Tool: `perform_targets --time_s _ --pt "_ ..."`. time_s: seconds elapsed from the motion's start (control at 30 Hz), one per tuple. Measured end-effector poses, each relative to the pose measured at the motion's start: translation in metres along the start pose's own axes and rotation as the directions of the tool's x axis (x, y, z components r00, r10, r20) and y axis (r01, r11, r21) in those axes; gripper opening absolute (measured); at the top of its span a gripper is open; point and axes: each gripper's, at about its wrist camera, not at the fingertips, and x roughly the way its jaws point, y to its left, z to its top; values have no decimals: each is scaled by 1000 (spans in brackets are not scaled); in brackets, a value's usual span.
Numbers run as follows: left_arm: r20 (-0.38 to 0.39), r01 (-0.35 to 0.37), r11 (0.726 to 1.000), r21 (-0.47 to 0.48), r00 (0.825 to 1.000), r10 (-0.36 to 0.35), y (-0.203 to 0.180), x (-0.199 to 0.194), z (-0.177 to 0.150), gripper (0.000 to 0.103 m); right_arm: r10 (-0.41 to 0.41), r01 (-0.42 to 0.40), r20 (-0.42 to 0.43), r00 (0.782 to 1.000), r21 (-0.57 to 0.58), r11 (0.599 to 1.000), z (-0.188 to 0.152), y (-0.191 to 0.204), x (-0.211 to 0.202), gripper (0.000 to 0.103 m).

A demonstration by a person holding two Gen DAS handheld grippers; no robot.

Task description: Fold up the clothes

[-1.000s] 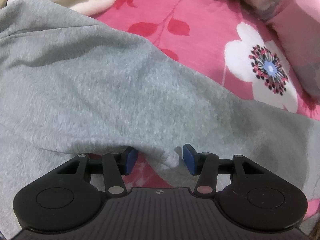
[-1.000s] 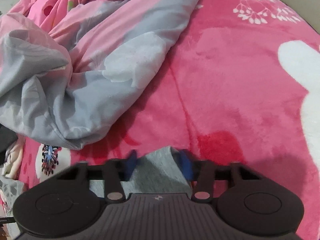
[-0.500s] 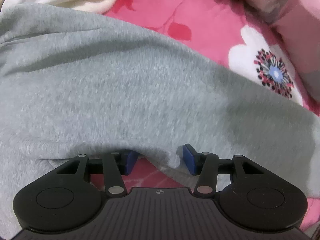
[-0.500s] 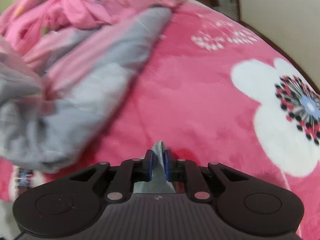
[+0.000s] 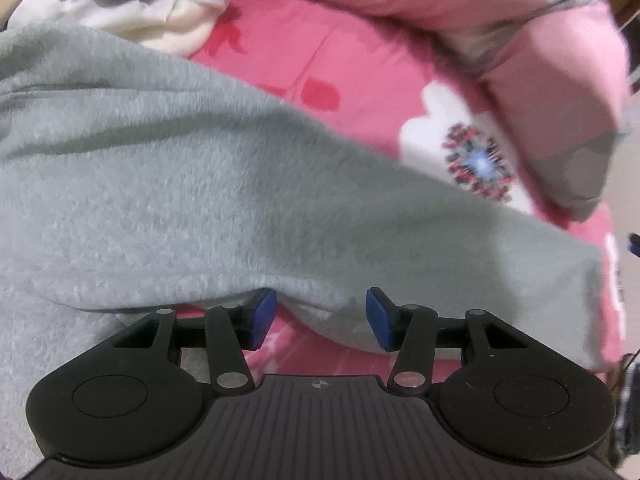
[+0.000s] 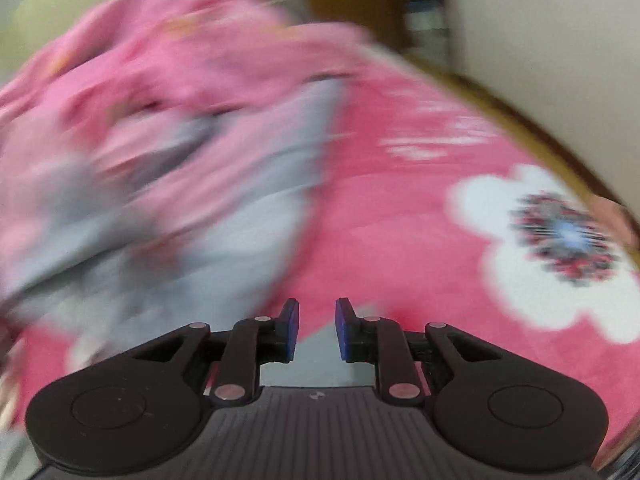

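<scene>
A grey fleece garment (image 5: 200,184) lies across the pink flowered blanket (image 5: 320,60) and fills most of the left wrist view. Its near hem is bunched between the blue pads of my left gripper (image 5: 320,318), which stands half closed and shut on that fold. In the blurred right wrist view, my right gripper (image 6: 317,328) has its jaws opening. Nothing but pink blanket (image 6: 400,220) shows in the narrow gap between its pads. A strip of grey cloth (image 6: 316,372) shows low down behind the pads, and they do not press on it.
A crumpled pink-and-grey quilt (image 6: 180,180) is heaped on the left of the bed and appears as the quilt (image 5: 560,80) at the left wrist view's right. White clothing (image 5: 132,12) lies beyond the grey garment. The bed's wooden edge (image 6: 520,120) and a wall run along the right.
My right gripper pinched a tip of grey cloth, then its pads parted and it rose, the view swinging up the bed. My left gripper lifted a little with the hem.
</scene>
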Motion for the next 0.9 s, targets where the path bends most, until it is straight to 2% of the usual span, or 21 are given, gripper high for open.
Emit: perform_targets --time_s 0.03,0.1,0.17,0.27,0.3,0.4,0.47,0.57,0.6,0.7,0.8,0.83,0.87,0.9 --pt "11 21 1000 6 1000 -21 2 -5 0 49 66 -67 -29 997 -38 997 -7 26 -4 22" --pt "31 61 998 19 998 -62 6 -15 -1 50 186 -196 -106 977 -96 976 -24 75 -3 21" --pt "46 98 995 17 994 -99 11 -22 -2 50 272 -301 -199 941 -135 944 -44 122 4 21" --pt "70 129 992 1 989 -129 23 -20 -2 50 352 -424 -341 871 -162 891 -78 183 21 21" --pt "73 133 991 -5 989 -132 27 -17 -2 51 365 -448 -370 854 -168 878 -90 198 26 21" --pt "-11 124 991 -47 992 -125 44 14 -6 52 369 -500 -446 815 -220 838 -123 246 42 22" --pt "-58 110 989 -103 992 -117 59 34 -16 52 330 -512 -493 805 -298 806 -144 285 54 22" --pt "-18 172 963 -207 984 -180 77 40 -25 52 329 -584 -567 755 -354 730 -176 341 74 22" --pt "-2 194 951 -241 980 -200 83 41 -27 52 342 -603 -570 747 -364 709 -184 357 81 22" --pt "15 229 935 -271 972 -234 88 43 -29 52 380 -640 -553 741 -412 648 -203 401 110 21" --pt "23 260 923 -284 964 -265 91 44 -29 52 389 -634 -524 758 -451 628 -214 432 154 21" --pt "22 269 920 -286 962 -274 93 44 -28 52 372 -611 -508 777 -464 642 -214 437 167 21" --pt "22 279 915 -293 958 -285 94 43 -27 52 337 -564 -478 811 -487 668 -212 442 178 20" --pt "24 290 909 -298 955 -297 96 42 -26 52 317 -527 -448 836 -494 692 -209 444 184 22"
